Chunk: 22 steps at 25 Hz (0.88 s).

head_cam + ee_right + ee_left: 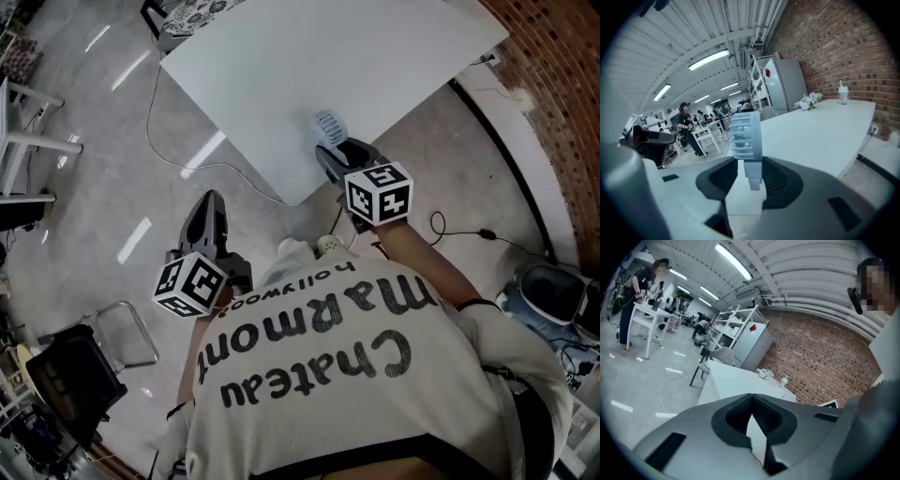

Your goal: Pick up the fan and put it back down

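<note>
A small pale-blue hand fan (328,124) stands upright at the near corner of the white table (309,56). My right gripper (339,148) reaches it from the near side. In the right gripper view the fan's (746,136) stepped handle sits between the pads of my right gripper (750,161), which is shut on it; the grille rises above the fingertips. My left gripper (210,199) hangs low beside the person's body, off the table and over the floor. In its own view my left gripper (751,397) is shut and holds nothing, its tips meeting.
A brick wall (553,84) runs along the right. A cable (159,141) loops over the floor left of the table, and a metal frame (131,328) lies at lower left. A cup (842,93) and flowers (808,101) stand at the table's far end.
</note>
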Each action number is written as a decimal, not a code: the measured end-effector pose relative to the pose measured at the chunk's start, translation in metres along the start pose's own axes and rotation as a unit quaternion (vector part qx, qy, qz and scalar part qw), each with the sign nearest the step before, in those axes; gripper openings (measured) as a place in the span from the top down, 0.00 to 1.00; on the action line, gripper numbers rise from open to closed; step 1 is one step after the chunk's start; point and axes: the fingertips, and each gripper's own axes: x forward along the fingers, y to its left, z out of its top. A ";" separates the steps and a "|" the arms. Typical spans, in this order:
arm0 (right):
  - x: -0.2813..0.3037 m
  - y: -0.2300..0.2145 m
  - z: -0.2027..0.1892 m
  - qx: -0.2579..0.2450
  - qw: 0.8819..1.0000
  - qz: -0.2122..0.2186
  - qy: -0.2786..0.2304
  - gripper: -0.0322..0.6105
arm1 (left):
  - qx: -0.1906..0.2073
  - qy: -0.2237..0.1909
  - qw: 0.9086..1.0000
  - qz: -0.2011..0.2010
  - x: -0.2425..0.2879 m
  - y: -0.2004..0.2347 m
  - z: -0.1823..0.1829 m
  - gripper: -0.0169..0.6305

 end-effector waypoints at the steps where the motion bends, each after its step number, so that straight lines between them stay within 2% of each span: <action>1: -0.004 0.001 0.000 0.002 1.000 -0.008 -0.003 0.69 | 0.001 0.005 1.000 -0.011 0.004 -0.001 -0.001 0.97; 6: -0.023 -0.003 0.008 0.017 0.999 -0.048 -0.019 0.69 | 0.009 0.023 0.998 -0.065 0.028 -0.016 0.009 0.97; 11: -0.043 0.001 0.020 0.018 0.996 -0.080 -0.041 0.69 | 0.020 0.024 0.994 -0.107 0.032 -0.028 0.022 0.97; 18: -0.055 0.009 0.027 0.029 0.991 -0.112 -0.066 0.69 | 0.031 0.016 0.992 -0.124 0.023 -0.022 0.036 0.97; 22: -0.054 0.015 0.024 0.031 0.990 -0.116 -0.067 0.69 | 0.032 0.013 0.992 -0.120 0.019 -0.013 0.040 0.97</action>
